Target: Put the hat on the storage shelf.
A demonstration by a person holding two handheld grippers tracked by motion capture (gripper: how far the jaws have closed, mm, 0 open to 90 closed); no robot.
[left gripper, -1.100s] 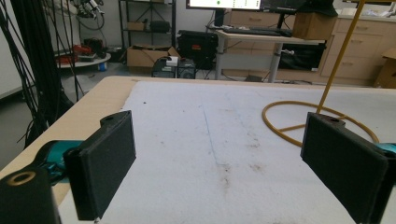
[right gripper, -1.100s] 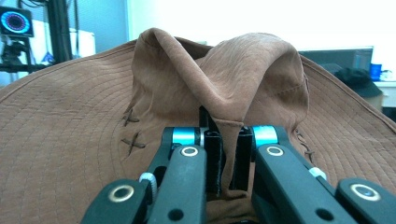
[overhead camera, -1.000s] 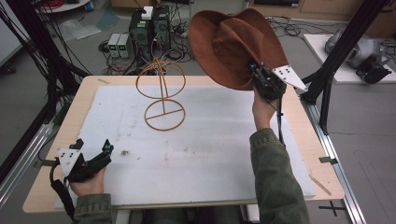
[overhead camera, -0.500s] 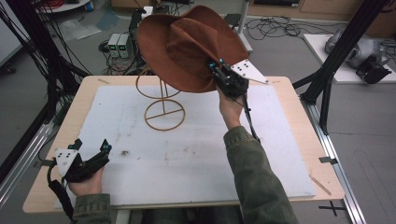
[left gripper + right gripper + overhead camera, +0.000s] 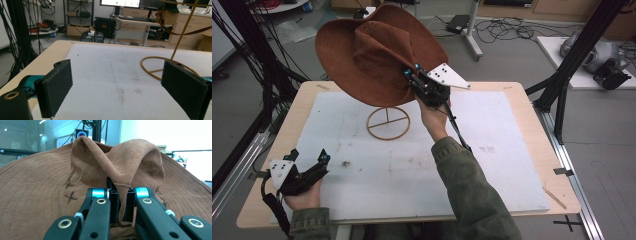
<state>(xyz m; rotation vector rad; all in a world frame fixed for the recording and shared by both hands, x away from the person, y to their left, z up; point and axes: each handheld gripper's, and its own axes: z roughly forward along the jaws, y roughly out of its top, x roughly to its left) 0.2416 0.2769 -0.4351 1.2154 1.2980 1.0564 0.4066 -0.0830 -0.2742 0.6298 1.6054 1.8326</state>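
A brown wide-brimmed hat [image 5: 372, 52] hangs in the air over a yellow wire stand [image 5: 388, 123] at the back middle of the table. My right gripper [image 5: 414, 80] is shut on the hat's brim, and in the right gripper view the brown fabric [image 5: 122, 170] is pinched between the two black jaws. The stand's ring base rests on the white mat; its upper part is hidden behind the hat. My left gripper [image 5: 309, 161] rests open at the front left of the table with nothing between its fingers. In the left gripper view, the stand [image 5: 172, 56] rises ahead on the right.
A white mat [image 5: 492, 150] covers most of the wooden table [image 5: 532, 102]. Black frame posts [image 5: 562, 85] stand at the table's right and left sides. Cables and equipment lie on the floor behind the table.
My right gripper has carried the hat leftward from the back right of the table to above the wire stand, now covering its top. The left gripper has stayed put.
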